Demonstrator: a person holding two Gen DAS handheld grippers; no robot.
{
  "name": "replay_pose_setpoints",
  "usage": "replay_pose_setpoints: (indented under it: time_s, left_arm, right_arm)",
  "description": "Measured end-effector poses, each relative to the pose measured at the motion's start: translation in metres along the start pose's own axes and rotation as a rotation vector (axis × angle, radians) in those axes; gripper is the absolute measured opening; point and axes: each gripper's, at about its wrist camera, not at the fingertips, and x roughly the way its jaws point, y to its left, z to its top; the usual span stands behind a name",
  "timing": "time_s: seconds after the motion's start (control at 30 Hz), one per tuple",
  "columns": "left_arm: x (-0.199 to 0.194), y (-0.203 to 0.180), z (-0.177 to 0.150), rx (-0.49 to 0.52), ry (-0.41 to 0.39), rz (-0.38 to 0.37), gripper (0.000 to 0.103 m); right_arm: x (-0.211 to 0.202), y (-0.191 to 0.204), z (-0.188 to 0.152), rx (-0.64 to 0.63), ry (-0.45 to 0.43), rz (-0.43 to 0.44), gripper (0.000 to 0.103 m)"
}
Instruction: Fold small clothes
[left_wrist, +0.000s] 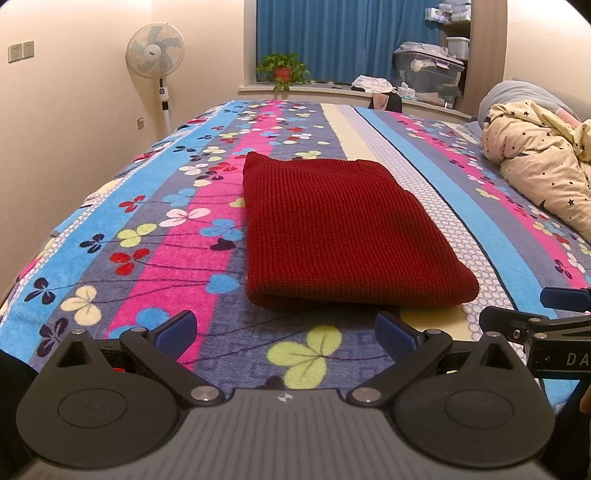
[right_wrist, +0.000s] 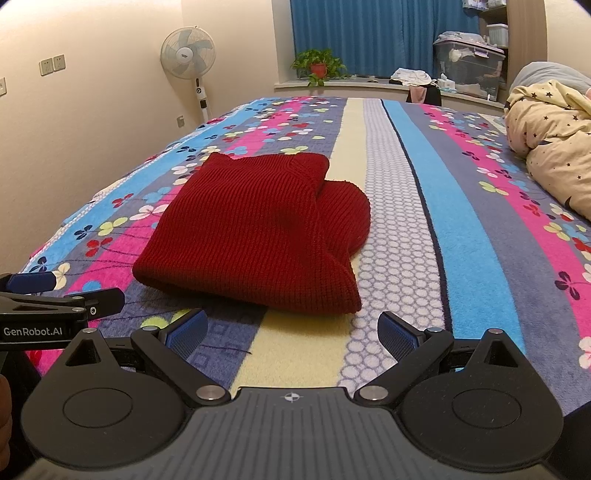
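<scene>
Two grippers hover just short of a folded red knit sweater (left_wrist: 343, 229) that lies on a bed covered by a striped floral blanket (left_wrist: 155, 236). The left gripper (left_wrist: 285, 334) has its blue-padded fingers spread wide apart with nothing between them, its tips just before the sweater's near, rounded fold. The right gripper (right_wrist: 291, 332) is likewise spread wide and empty, facing the sweater's near right corner, where the stacked layers show as a thick edge. From the right wrist view a second lobe of the sweater bulges out to the right, under the top layer. Each gripper appears at the edge of the other's view: the right gripper (left_wrist: 546, 314) to the right of the sweater, the left gripper (right_wrist: 55, 299) to its left, both clear of the fabric.

Beyond the sweater, at the far side of the bed, a potted plant (left_wrist: 282, 70) sits on a window ledge before a blue curtain (left_wrist: 343, 37). A standing fan (left_wrist: 155, 51) is left of the sweater against the wall. A cream star-print quilt (left_wrist: 543, 158) is bunched up to the sweater's right, well apart from it.
</scene>
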Motion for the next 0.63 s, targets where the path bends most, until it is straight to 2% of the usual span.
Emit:
replay_pose_setpoints:
  time_s: [0.63]
  left_arm:
    - [-0.0009, 0.0002, 0.0001, 0.013, -0.005, -0.014, 0.102]
  right_arm:
    - [-0.0003, 0.0005, -0.0004, 0.000, 0.001, 0.000, 0.098]
